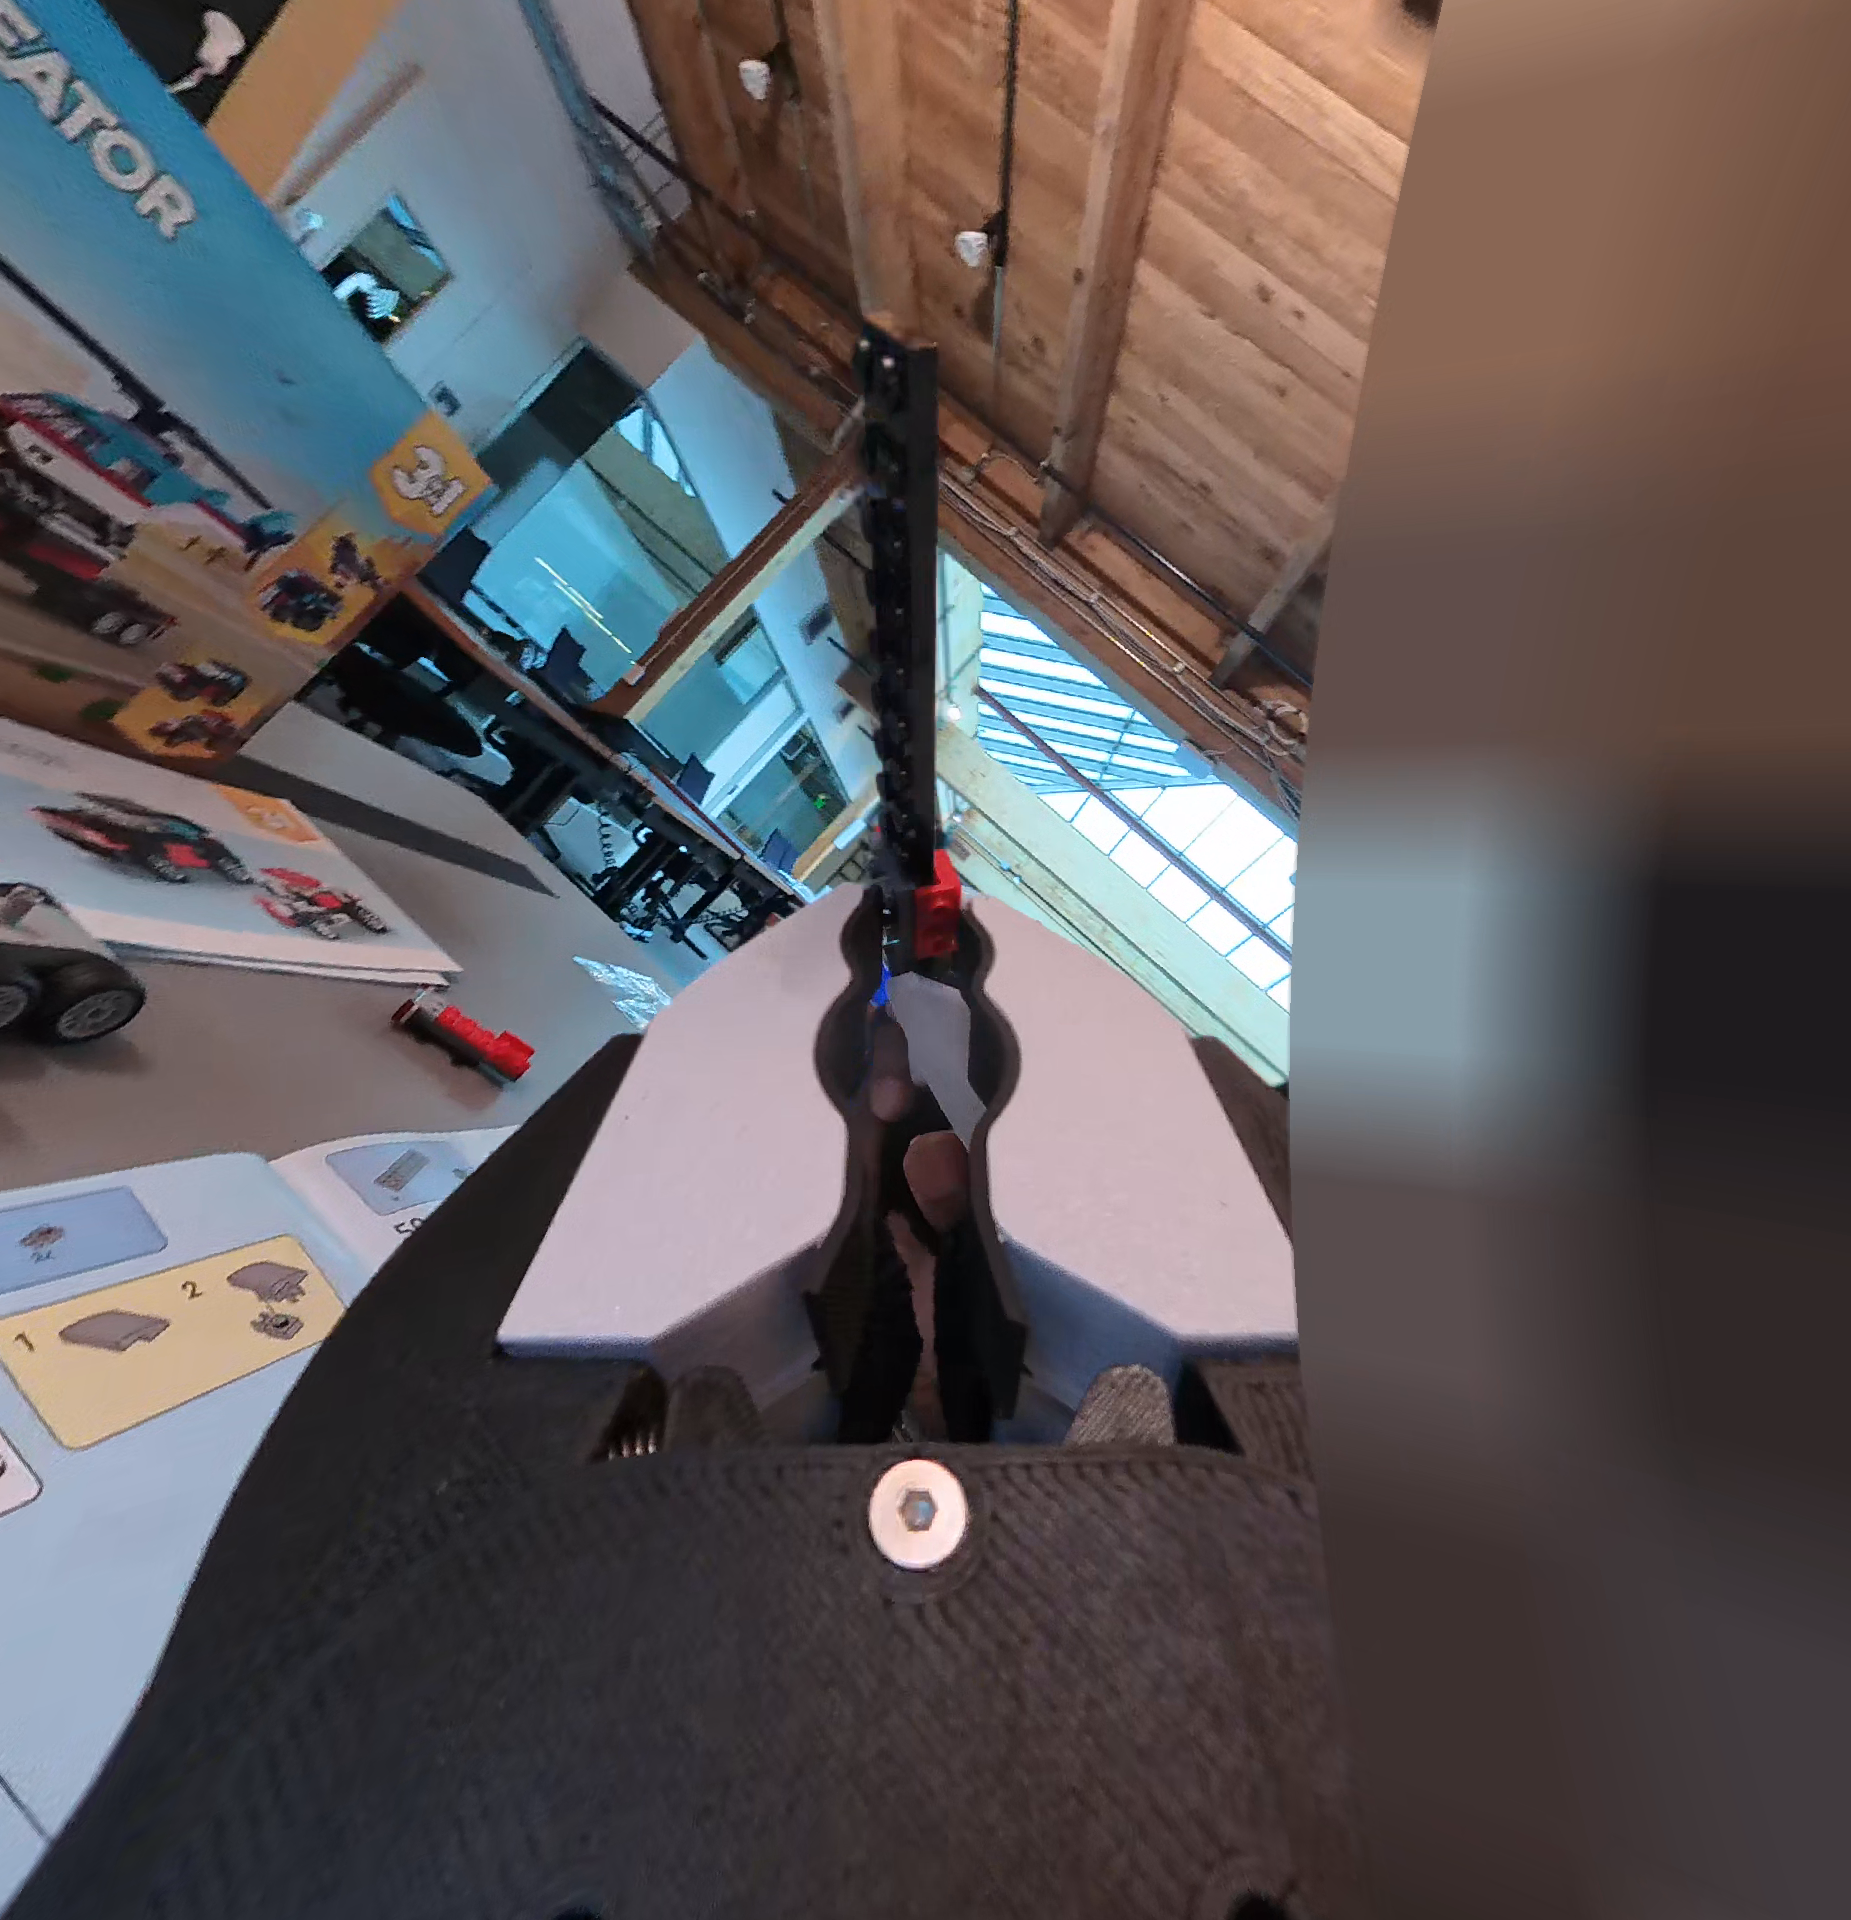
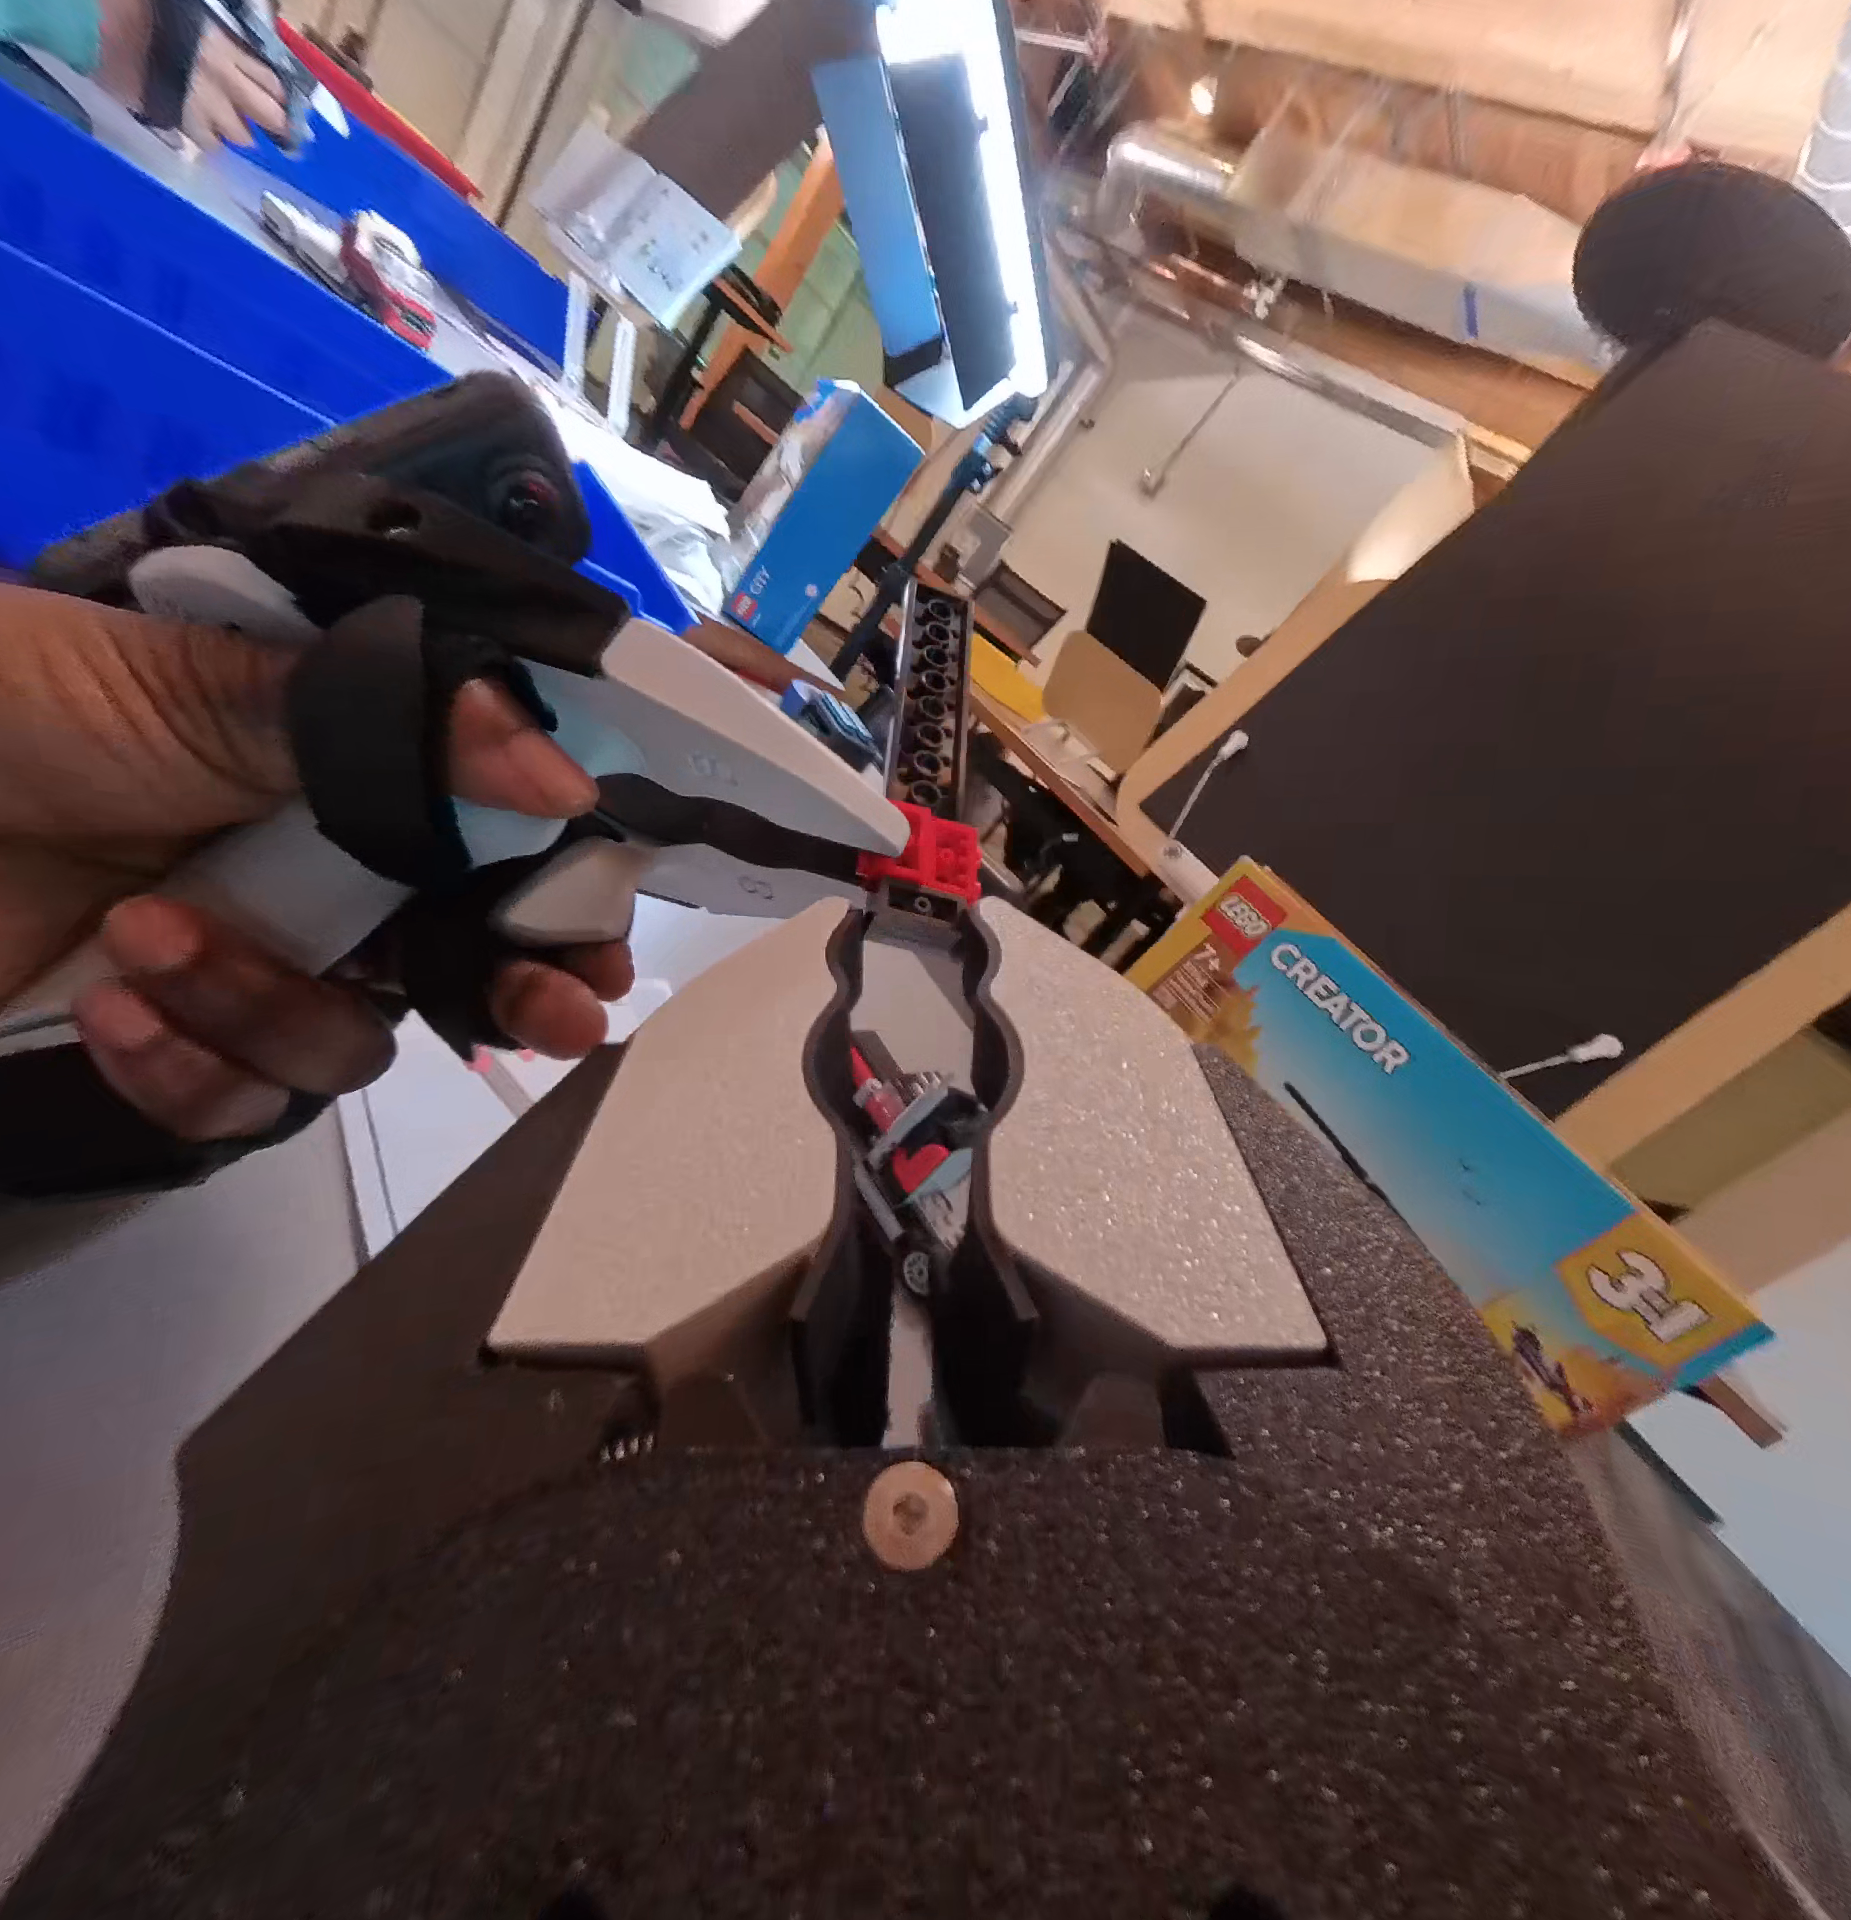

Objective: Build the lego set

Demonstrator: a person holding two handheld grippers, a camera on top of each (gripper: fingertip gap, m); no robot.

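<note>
Two hand-held grippers, left and right, clamp one black plate bearing one red brick.

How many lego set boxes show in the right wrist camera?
2. A blue and yellow box leans at right, near the camera. A blue box stands farther back, just past the blue bins. More may be hidden behind the grippers.
</note>
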